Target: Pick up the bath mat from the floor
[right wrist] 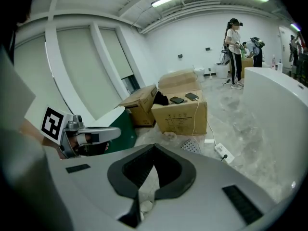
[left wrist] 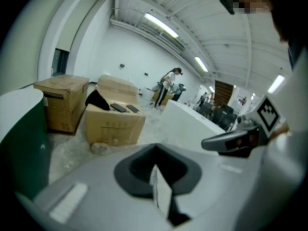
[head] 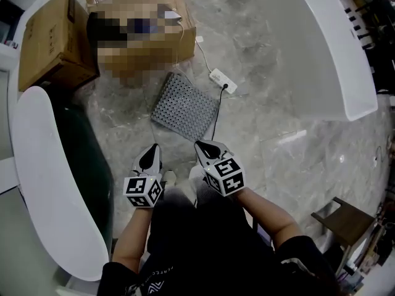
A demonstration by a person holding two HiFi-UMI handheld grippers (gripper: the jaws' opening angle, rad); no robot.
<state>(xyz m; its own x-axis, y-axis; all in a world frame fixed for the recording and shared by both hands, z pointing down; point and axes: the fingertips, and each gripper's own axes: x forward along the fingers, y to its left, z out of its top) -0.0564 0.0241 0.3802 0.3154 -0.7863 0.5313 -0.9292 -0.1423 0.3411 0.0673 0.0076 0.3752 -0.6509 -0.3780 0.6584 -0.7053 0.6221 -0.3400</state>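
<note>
The bath mat (head: 185,106) is a grey rectangle with rows of dots. It lies flat on the marble floor ahead of me, and its far corner shows in the right gripper view (right wrist: 192,146). My left gripper (head: 150,156) and right gripper (head: 208,148) hang side by side above the floor, just short of the mat's near edge and apart from it. Each has its jaws shut with nothing between them, as the left gripper view (left wrist: 155,158) and the right gripper view (right wrist: 154,153) both show. Each gripper view also catches the other gripper: the right one (left wrist: 236,139) and the left one (right wrist: 82,136).
A white power strip (head: 222,79) lies just right of the mat, and its black cable runs along the mat's right edge. Cardboard boxes (head: 52,39) stand behind the mat. A white tub (head: 327,48) is on the right, a white and green tub (head: 55,184) on the left, and a wooden stool (head: 345,221) at the near right. People stand far off (right wrist: 234,52).
</note>
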